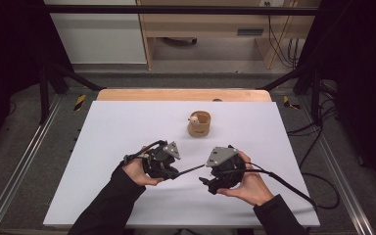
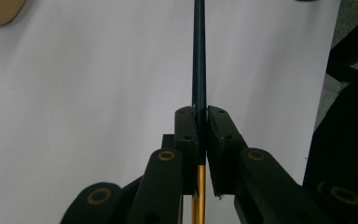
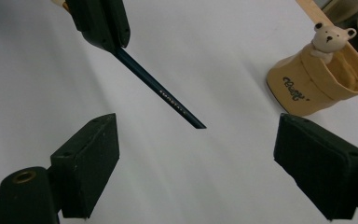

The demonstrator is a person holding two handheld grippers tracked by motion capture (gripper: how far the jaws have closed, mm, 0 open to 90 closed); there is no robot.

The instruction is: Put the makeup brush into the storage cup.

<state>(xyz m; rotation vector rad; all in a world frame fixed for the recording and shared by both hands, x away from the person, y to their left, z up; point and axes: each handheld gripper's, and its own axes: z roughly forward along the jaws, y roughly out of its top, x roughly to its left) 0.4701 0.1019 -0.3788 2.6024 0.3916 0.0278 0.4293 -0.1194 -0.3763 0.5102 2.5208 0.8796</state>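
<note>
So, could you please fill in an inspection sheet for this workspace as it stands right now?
Surface: white table top, bare apart from the holder; wooden edge at the far side.
Job's things: dark pencil with a gold end, held off the table and pointing toward the right gripper; tan pen holder with a small bear figure on its rim, upright, far of both hands.
Clutter: nothing seen.
Grippers: left gripper shut on the pencil; right gripper open, jaws either side of the pencil tip, not touching it.
Cables: black cable trails from the right gripper over the table's right edge.
Surroundings: dark metal frame, wooden furniture beyond, grey floor.
</note>
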